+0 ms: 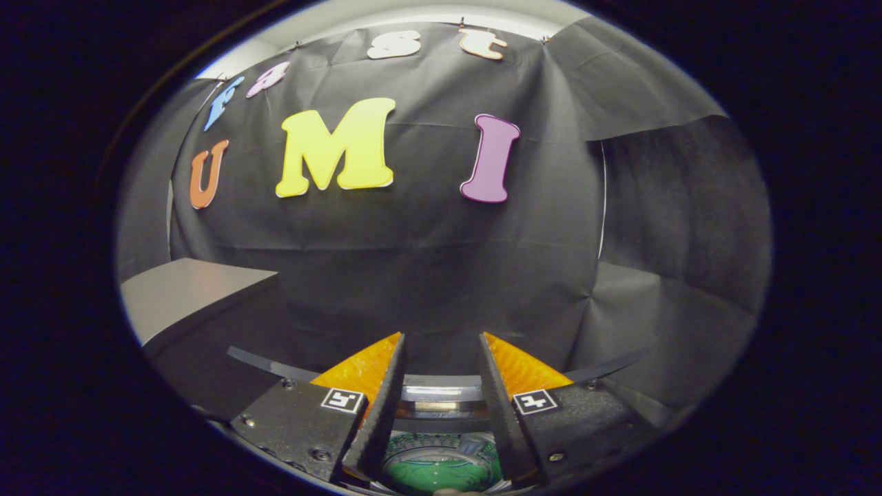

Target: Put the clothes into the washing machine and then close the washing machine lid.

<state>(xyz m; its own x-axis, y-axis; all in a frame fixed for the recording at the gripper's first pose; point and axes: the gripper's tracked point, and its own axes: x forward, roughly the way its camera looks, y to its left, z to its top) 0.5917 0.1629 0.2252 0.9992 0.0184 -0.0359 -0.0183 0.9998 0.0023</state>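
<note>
Nearest the camera, the claw (441,358) pointed forward with its two fingers (386,399) spread apart and nothing held between them. Below the gap between the fingers lay the washing machine (441,389), seen from above: a pale curved rim with a darker band under it, and inside that a round drum opening showing a green mass ringed by a perforated wall. Whether that green mass was the clothes (441,472) could not be told for sure. No lid could be made out over the opening. Beyond the washing machine rose the booth's black cloth wall (441,275), creased and hanging close behind. Left of the washing machine, a grey bench (193,296) stood with its flat top bare and its front edge sharp.
</note>
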